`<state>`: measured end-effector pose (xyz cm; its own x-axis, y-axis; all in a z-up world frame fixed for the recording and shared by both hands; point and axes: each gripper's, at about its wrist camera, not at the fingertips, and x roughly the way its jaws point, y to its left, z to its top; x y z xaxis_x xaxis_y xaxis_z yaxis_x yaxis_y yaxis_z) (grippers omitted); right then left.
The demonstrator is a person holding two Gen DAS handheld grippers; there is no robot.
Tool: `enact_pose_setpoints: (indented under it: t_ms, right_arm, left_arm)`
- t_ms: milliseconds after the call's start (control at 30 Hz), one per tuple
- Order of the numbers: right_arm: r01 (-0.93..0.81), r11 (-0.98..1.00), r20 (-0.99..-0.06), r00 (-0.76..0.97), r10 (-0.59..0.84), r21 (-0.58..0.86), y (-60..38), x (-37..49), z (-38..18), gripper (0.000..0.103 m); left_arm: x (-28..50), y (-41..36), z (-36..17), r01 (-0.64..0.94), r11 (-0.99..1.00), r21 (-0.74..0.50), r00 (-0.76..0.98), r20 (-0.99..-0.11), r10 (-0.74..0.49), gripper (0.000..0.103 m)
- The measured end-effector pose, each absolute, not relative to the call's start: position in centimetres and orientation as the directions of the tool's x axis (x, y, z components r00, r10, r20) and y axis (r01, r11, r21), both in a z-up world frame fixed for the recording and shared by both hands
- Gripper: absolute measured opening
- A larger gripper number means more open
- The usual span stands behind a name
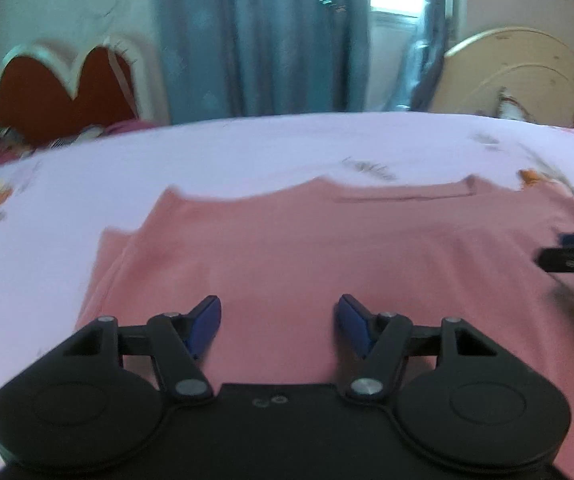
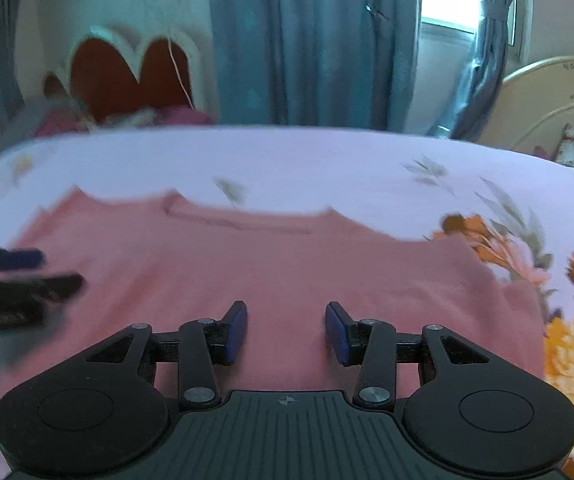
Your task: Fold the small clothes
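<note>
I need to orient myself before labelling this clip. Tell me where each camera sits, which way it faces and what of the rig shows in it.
Left wrist: sits on the left gripper, facing forward over the pink garment on the floral bedsheet toward the blue curtains; its own open fingers show, and the right gripper's tip enters at the right edge.
Right wrist: sits on the right gripper, facing the same way; its open fingers show, the left gripper blurred at left.
Shared: garment, bedsheet, curtains, red headboard, window.
</note>
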<state>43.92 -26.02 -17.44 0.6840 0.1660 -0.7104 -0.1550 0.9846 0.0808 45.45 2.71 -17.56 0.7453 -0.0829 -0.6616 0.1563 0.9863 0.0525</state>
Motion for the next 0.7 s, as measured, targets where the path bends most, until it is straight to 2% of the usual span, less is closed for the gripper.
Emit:
enact_pose_setpoints:
  t_ms: [233, 300, 433, 467, 567, 700]
  right_arm:
    - [-0.018, 0.999, -0.726, 0.687, 0.036, 0.032, -32.4, 41.6, -18.8, 0.044]
    - [0.015, 0.997, -0.725, 0.688, 0.042, 0.072, -34.0, 41.0, -18.9, 0.044]
    - [0.043, 0.999, -0.734, 0.679, -0.01, 0.027, -34.2, 40.3, -18.5, 0.043]
    - [0.051, 0.998, -0.734, 0.679, -0.011, 0.033, -34.1, 40.0, -18.2, 0.043]
    - [0.039, 0.996, -0.713, 0.701, 0.031, 0.082, -33.5, 38.5, -16.7, 0.043]
    - [-0.043, 0.993, -0.679, 0.726, 0.11, 0.114, -30.1, 36.9, -14.6, 0.043]
  left_arm:
    - [44.7, 6.5, -17.9, 0.077, 0.993, 0.09, 0.751, -0.661, 0.001, 0.071]
    - [44.2, 7.2, -17.8, 0.062, 0.994, 0.093, 0.753, -0.658, 0.014, 0.071]
    - [43.5, 8.4, -17.4, 0.05, 0.993, 0.102, 0.753, -0.658, 0.03, 0.071]
    - [43.4, 8.5, -17.2, 0.047, 0.994, 0.101, 0.751, -0.66, 0.032, 0.071]
    - [42.5, 8.1, -16.3, 0.039, 0.995, 0.089, 0.748, -0.663, 0.03, 0.06]
    - [40.4, 7.3, -15.0, 0.08, 0.996, 0.05, 0.767, -0.641, -0.029, 0.061]
